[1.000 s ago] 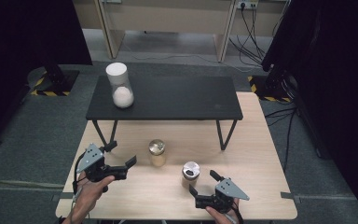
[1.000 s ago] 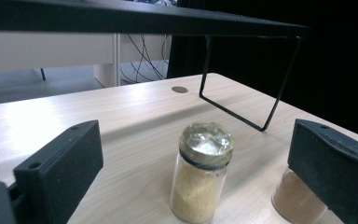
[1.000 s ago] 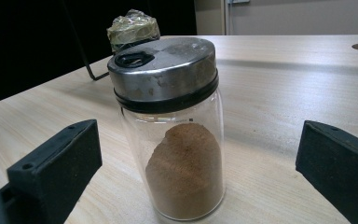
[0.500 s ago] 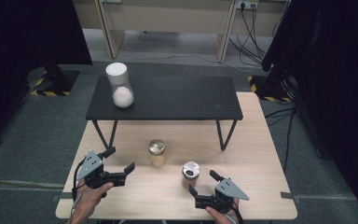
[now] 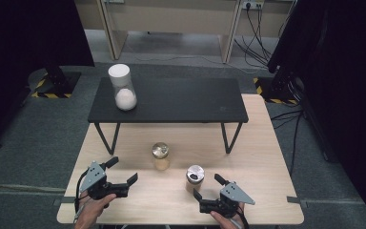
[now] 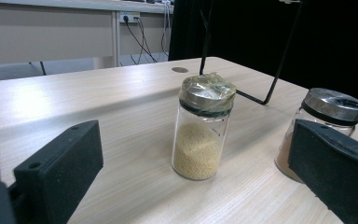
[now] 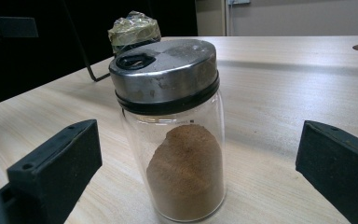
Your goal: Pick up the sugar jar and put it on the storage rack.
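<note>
Two glass jars stand on the wooden table (image 5: pixel 267 157). One holds yellow grains under a taped lid (image 5: pixel 160 155) (image 6: pixel 203 135). The other holds brown powder under a metal shaker lid (image 5: pixel 195 177) (image 7: pixel 177 140). My left gripper (image 5: pixel 122 170) (image 6: pixel 196 172) is open near the table's front left, pointing at the yellow jar from a short distance. My right gripper (image 5: pixel 207 187) (image 7: pixel 198 168) is open at the front right. The brown jar stands just ahead of its jaws, untouched. The brown jar (image 6: pixel 324 121) also shows behind the right jaw in the left gripper view.
A low black bench (image 5: pixel 181 102) on thin metal legs spans the back of the table. A tall white-lidded jar of white powder (image 5: pixel 122 88) stands on its left end. Cables and dark stands lie on the floor beyond.
My left gripper has drawn back slightly toward the table's near edge, still open. The right gripper and the jars have not moved.
</note>
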Demonstrator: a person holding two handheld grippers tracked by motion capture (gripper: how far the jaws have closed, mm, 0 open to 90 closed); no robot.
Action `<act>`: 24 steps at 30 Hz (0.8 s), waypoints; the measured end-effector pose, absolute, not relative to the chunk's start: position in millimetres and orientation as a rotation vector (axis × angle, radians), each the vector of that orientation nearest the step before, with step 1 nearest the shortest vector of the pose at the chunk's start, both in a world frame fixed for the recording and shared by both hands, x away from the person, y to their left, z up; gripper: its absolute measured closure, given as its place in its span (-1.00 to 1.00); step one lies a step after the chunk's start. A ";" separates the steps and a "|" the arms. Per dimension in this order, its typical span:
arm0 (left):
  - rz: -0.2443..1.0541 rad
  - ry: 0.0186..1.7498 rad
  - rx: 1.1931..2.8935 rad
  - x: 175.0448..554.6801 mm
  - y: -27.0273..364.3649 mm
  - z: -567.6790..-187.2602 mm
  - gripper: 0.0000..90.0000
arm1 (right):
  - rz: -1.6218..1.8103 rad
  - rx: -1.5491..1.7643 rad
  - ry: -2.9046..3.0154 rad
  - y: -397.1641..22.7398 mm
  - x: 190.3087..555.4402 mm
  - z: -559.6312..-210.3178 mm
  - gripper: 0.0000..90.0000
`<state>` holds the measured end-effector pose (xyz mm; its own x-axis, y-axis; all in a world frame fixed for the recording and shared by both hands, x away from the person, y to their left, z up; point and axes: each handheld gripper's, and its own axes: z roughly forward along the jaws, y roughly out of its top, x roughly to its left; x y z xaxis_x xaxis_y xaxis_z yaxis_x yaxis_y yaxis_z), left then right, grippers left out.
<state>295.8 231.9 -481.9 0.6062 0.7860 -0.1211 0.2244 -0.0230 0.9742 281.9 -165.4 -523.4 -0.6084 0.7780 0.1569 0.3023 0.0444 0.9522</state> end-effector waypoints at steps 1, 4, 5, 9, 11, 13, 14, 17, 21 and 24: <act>0.554 0.871 1.571 295.2 231.8 -482.9 -0.94 | 1.588 1.086 1.925 -165.5 281.9 -523.3 -0.99; 0.551 0.869 1.574 293.4 231.3 -485.5 -0.94 | 1.588 1.085 1.924 -165.6 281.9 -523.3 -0.99; 0.548 0.869 1.574 292.8 231.1 -486.2 -0.94 | 1.588 1.085 1.924 -165.6 281.9 -523.3 -0.99; 0.548 0.867 1.574 289.3 231.5 -489.1 -0.94 | 1.589 1.085 1.924 -165.5 281.8 -523.2 -0.99; 0.554 0.868 1.579 287.4 231.6 -491.2 -0.94 | 1.588 1.084 1.925 -165.6 281.9 -523.3 -0.99; 0.555 0.869 1.583 285.5 231.8 -493.6 -0.94 | 1.589 1.085 1.925 -165.5 281.8 -523.3 -0.99; 0.553 0.871 1.582 284.6 231.8 -494.7 -0.94 | 1.589 1.085 1.926 -165.4 281.7 -523.2 -0.99; 0.558 0.868 1.584 281.8 232.8 -497.6 -0.94 | 1.589 1.083 1.925 -165.5 281.7 -523.1 -0.99; 0.568 0.867 1.582 278.4 234.3 -501.1 -0.94 | 1.589 1.083 1.925 -165.5 281.6 -522.9 -0.99; 0.570 0.865 1.575 276.2 235.5 -502.3 -0.95 | 1.589 1.082 1.926 -165.5 281.6 -522.9 -0.99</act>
